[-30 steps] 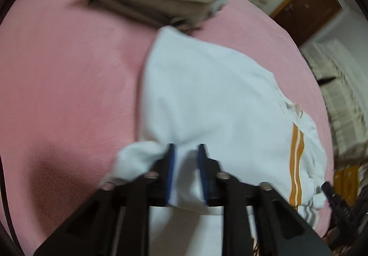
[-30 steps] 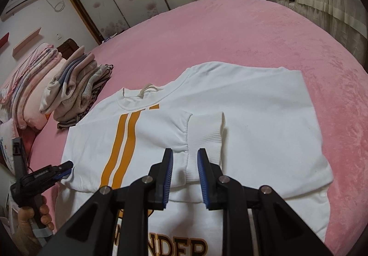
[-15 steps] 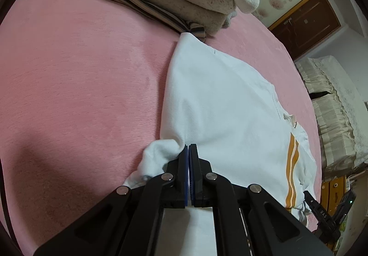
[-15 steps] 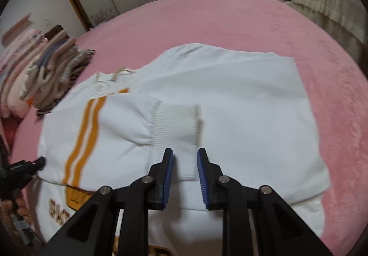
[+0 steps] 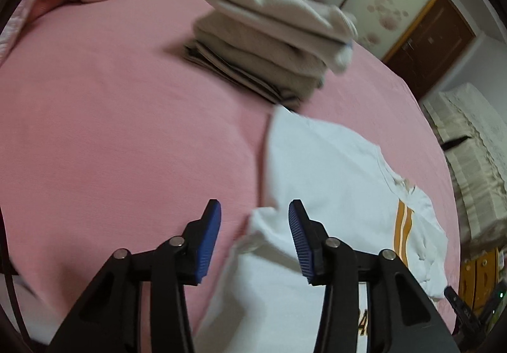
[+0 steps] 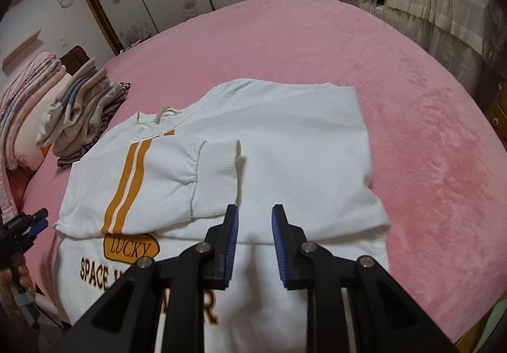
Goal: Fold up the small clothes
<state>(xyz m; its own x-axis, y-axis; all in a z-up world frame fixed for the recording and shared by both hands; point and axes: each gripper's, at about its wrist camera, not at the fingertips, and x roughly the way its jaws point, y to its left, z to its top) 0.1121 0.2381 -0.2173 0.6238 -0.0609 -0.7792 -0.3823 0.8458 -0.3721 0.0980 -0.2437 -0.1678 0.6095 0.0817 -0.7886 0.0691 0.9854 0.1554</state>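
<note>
The white sweatshirt (image 6: 285, 144) lies flat on the pink bed (image 6: 412, 99), both sleeves folded across its chest, so I judge the sleeve step is finished. The left gripper (image 5: 255, 237) is spread above the sweatshirt's side edge and holds nothing. The right gripper (image 6: 252, 242) is also spread, empty, above the sweatshirt's lower part. Next, both should probably pinch the hem and fold it toward the collar. A stack of folded clothes (image 5: 269, 36) sits near the sweatshirt's shoulder; the bed on its other side is free.
</note>
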